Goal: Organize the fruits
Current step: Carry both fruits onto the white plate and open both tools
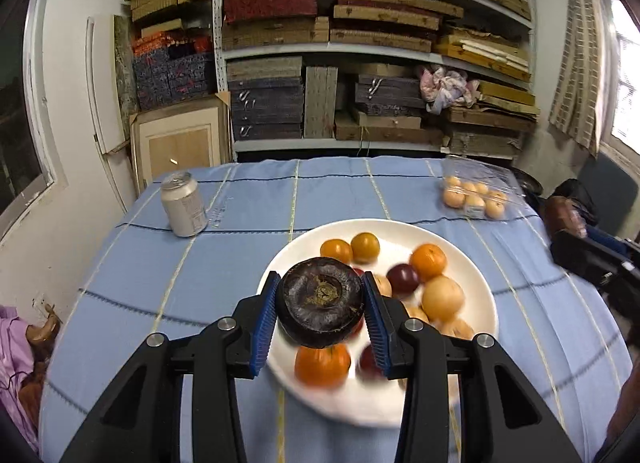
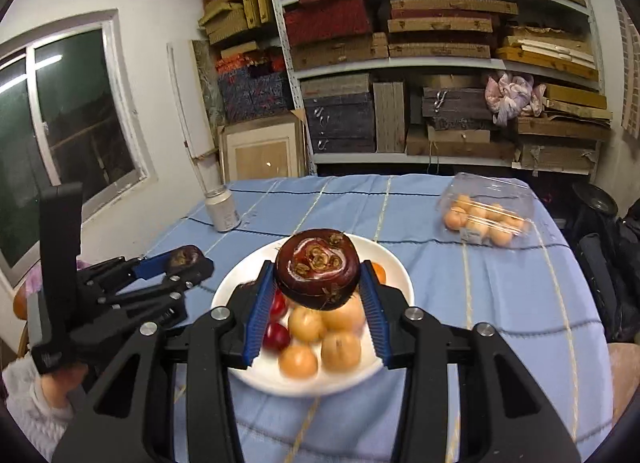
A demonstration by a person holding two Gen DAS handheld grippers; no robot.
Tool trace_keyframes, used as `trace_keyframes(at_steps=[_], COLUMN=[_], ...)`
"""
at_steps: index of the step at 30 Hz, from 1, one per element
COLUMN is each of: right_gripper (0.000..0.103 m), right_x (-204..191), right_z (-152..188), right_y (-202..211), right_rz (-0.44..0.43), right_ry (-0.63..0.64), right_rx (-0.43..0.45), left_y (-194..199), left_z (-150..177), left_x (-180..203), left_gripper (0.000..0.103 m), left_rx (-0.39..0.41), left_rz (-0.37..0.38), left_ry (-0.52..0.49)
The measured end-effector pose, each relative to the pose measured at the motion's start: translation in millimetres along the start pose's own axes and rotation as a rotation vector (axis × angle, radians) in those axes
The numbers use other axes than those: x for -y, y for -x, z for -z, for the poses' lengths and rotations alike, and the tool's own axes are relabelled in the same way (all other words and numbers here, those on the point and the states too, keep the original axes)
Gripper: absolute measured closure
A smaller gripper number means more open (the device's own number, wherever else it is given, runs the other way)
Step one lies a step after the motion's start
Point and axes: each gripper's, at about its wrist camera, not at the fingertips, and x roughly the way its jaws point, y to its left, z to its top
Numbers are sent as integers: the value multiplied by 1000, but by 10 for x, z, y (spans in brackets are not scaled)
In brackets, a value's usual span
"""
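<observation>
The left tongs point(image 1: 320, 303) are clenched on a dark purple-brown fruit point(image 1: 320, 301), its blue pads pressing both sides, held above the white plate point(image 1: 480, 303) in the lower middle of the left wrist view. The right tongs point(image 2: 316, 283) grip a second dark fruit point(image 2: 317, 273) the same way, over the same plate in the centre of the right wrist view.

On the plate lie orange fruits point(image 1: 428, 261), a dark red fruit point(image 1: 402, 278) and pale yellow ones point(image 2: 306, 323), crowded beneath both held fruits. The table point(image 1: 240, 263) wears a blue checked cloth. A silver can point(image 1: 184, 205) stands at the upper left, well apart from the plate. A clear plastic bag of pale fruits point(image 2: 486, 219) lies at the upper right. Behind the table, shelves point(image 1: 380, 51) are packed with flat boxes.
</observation>
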Motion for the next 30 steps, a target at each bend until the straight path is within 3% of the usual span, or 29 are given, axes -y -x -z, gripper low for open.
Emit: trace_keyframes(at_steps=[4,8,27,30], right_gripper=[61,61,60,51], right_x=[19,46,60,55], right_z=[25,131,335,317], right_y=[-624,-977,-1243,-1221], right_rz=[39,58,76,78], right_ry=[16,38,86,87], right_rx=[-83,-126,-150,-140], left_y=[-475,-779,-1084,-1075], left_z=[-52,1,100,96], left_x=[-33,-67,-51,-38], left_gripper=[62,62,60,59], left_rx=[-55,-91,-92,-90], left_rz=[-8,-22,-25,-28], left_ry=[29,22,-6,-10])
